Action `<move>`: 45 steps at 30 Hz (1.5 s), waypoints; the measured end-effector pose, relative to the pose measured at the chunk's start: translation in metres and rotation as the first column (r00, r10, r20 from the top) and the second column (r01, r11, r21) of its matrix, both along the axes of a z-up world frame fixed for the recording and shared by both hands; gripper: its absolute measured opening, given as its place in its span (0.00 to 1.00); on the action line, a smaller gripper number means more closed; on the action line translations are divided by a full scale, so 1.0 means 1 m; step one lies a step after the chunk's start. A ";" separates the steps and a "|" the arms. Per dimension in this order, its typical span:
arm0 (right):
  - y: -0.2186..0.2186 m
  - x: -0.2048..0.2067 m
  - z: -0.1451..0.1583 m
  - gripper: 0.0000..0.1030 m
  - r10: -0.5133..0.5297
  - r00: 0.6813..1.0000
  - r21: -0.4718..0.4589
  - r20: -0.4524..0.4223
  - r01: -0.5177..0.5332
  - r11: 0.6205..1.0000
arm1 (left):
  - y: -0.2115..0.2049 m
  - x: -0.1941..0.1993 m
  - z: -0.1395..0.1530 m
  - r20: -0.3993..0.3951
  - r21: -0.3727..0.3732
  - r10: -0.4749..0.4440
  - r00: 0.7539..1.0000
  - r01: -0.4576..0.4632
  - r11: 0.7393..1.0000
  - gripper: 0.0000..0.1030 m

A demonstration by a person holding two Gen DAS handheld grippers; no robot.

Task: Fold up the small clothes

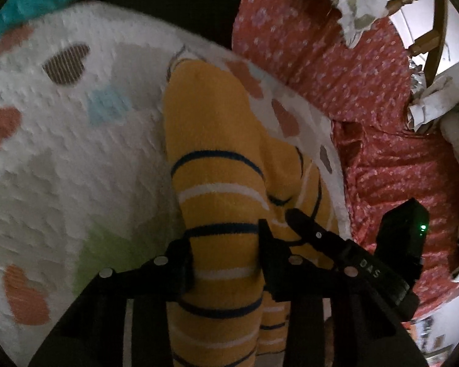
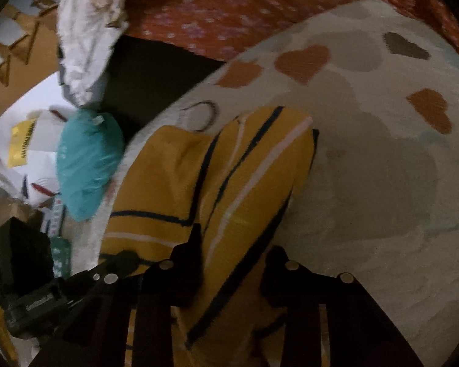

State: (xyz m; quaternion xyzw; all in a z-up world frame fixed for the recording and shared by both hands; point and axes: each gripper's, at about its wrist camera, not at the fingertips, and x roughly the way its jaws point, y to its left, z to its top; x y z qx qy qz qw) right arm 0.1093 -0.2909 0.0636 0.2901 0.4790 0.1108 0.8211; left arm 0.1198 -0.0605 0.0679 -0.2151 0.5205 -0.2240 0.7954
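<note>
A yellow garment with navy and white stripes [image 1: 217, 140] lies bunched on a white fuzzy blanket with heart patches [image 1: 61, 159]. My left gripper [image 1: 226, 250] is shut on a striped fold, and the cloth fills the gap between its fingers. To its right, one finger [image 1: 306, 226] of my right gripper rests on the same garment. In the right wrist view the garment [image 2: 254, 165] rises in a fold between the fingers of my right gripper [image 2: 234, 260], which is shut on it. The left gripper's body [image 2: 46, 293] shows at the lower left.
A red flowered bedspread [image 1: 336, 76] lies beyond the blanket. A white patterned cloth [image 2: 85, 30] and a teal bag [image 2: 85, 165] sit at the bed's edge. A wooden chair [image 1: 434, 39] stands behind, and a yellow packet [image 2: 21, 143] lies on the floor.
</note>
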 end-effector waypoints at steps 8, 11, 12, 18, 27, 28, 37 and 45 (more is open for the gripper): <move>0.023 0.008 -0.020 0.44 0.017 0.999 -0.085 -0.045 -0.021 0.996 | 0.035 0.005 -0.006 -0.017 0.130 0.084 0.996 -0.081 0.988 0.35; 0.022 0.008 -0.017 0.56 -0.004 0.999 -0.148 -0.050 -0.003 0.989 | 0.041 0.002 -0.011 -0.030 0.168 0.080 0.996 -0.074 0.983 0.36; 0.022 0.008 -0.012 0.56 -0.007 0.999 -0.162 -0.047 -0.001 0.987 | 0.043 0.000 -0.009 -0.026 0.171 0.073 0.997 -0.067 0.983 0.36; 0.023 -0.014 0.038 0.31 -0.010 0.992 -0.219 0.127 0.038 0.975 | 0.063 -0.017 0.010 0.013 0.173 0.085 0.996 -0.086 0.981 0.36; 0.050 -0.028 -0.005 0.25 0.111 0.992 -0.352 -0.053 -0.123 0.928 | 0.073 -0.044 0.005 0.012 0.209 0.125 0.992 -0.125 0.970 0.37; 0.044 -0.030 -0.004 0.25 0.095 0.994 -0.337 -0.051 -0.106 0.935 | 0.072 -0.048 0.005 0.017 0.216 0.126 0.992 -0.127 0.968 0.37; 0.032 -0.098 0.046 0.39 0.029 0.998 -0.421 0.052 -0.004 0.907 | 0.054 -0.107 0.047 0.295 0.355 0.159 0.942 -0.263 0.897 0.40; 0.040 -0.171 0.041 0.50 -0.004 1.000 -0.426 0.021 0.013 0.904 | 0.076 -0.199 0.091 0.576 0.290 0.307 0.758 -0.540 0.790 0.93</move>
